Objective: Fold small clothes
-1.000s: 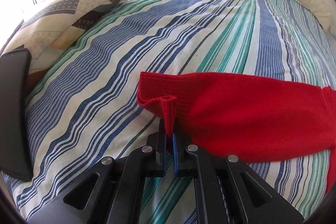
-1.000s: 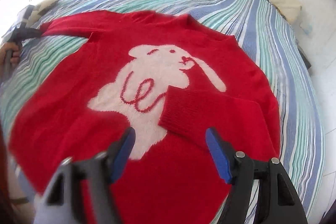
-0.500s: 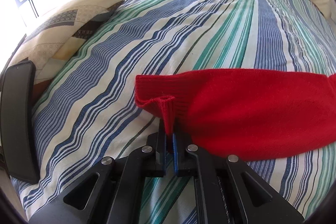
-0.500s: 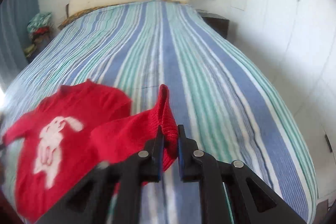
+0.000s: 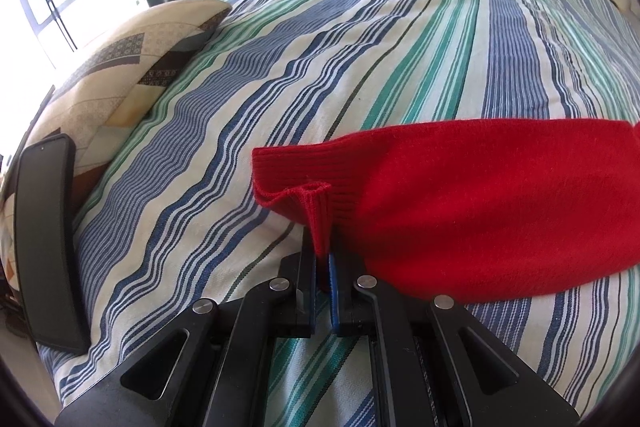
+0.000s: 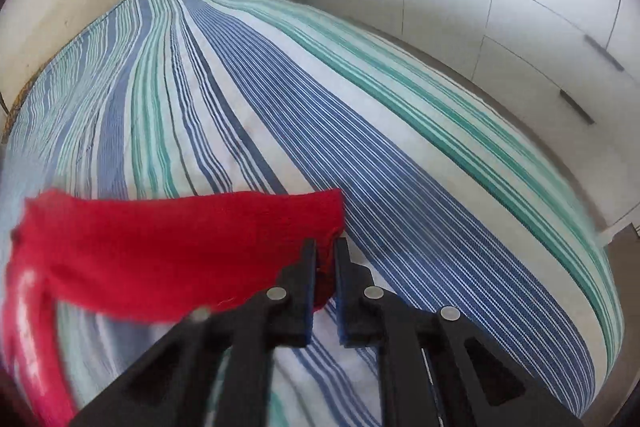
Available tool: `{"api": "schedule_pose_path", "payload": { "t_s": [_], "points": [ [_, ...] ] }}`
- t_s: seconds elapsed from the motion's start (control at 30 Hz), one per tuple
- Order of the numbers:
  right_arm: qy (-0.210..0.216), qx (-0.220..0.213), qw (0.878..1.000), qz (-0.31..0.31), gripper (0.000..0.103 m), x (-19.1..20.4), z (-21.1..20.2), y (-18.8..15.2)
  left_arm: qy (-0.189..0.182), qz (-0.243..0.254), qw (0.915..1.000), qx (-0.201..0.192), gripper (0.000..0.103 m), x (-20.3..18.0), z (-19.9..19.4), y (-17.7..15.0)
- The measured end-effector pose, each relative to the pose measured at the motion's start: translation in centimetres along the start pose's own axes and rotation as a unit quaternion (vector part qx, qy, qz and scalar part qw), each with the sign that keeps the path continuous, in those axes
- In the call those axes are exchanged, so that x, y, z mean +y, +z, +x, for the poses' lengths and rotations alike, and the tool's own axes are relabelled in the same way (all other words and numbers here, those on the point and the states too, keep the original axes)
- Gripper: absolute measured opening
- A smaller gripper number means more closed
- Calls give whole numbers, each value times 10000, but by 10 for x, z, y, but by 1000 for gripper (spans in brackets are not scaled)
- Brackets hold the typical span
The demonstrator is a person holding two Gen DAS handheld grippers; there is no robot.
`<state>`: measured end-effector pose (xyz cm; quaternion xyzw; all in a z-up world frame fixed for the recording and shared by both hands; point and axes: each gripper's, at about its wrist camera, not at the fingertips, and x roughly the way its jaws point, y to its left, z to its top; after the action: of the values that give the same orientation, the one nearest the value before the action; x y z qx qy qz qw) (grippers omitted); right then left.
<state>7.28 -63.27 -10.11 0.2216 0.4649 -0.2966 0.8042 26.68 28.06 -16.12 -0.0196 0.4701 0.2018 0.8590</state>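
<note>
Fingers of the left gripper clench one sweater cuff; the right gripper clenches the other cuff, sleeves stretched lengthwise between them across the bed, nearer its foot edge.

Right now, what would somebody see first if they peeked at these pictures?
The bright red sweater jumps out, lying across the blue-and-green striped bedspread. The left gripper pinches one ribbed cuff, and the right gripper pinches the other red sleeve end. A patterned pillow sits at the left edge of the bed.
</note>
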Motion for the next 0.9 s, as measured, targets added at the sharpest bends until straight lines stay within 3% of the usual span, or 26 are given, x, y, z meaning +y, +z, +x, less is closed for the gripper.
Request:
{"api": "schedule_pose_path", "payload": {
  "t_s": [0.27, 0.37, 0.47, 0.5, 0.53, 0.57, 0.63, 0.73, 0.8, 0.87, 0.9],
  "points": [
    [-560, -15, 9983, -148, 0, -14, 11, -8, 135, 117, 9998, -35, 6, -4, 2, -2],
    [-436, -9, 9990, -109, 0, -26, 9, -11, 129, 113, 9998, -50, 6, -3, 2, -3],
    [369, 41, 9990, 238, 0, -36, 2, -8, 37, 35, 10000, -47, 6, 0, 2, -3],
    [681, -1, 9966, 465, 5, -43, -4, -8, 22, 23, 10000, -49, 6, 0, 2, -3],
    [1023, -35, 9923, 696, 15, -50, -10, -8, 24, 22, 10000, -52, 6, 0, 2, -3],
    [1410, -16, 9859, 905, 36, -55, -15, -8, 38, 30, 10000, -59, 6, 0, 2, -3],
    [1937, 181, 9735, 1204, 53, -58, -17, -9, 72, 53, 9999, -73, 6, -1, 1, -4],
    [2170, 885, 9614, 1443, 53, -50, 1, -13, 55, 41, 10000, -71, 6, -1, 0, -3],
    [2243, 1107, 9520, 1764, 49, -47, 15, -19, -7, -5, 10000, -54, 6, 2, 0, -2],
    [2042, 921, 9588, 1745, 4, -44, 17, -17, -93, -69, 9999, -33, 5, 5, 1, -2],
    [1729, 787, 9672, 1688, 4, -43, 16, -16, -129, -99, 9999, -22, 5, 6, 1, -2]
  ]
}}
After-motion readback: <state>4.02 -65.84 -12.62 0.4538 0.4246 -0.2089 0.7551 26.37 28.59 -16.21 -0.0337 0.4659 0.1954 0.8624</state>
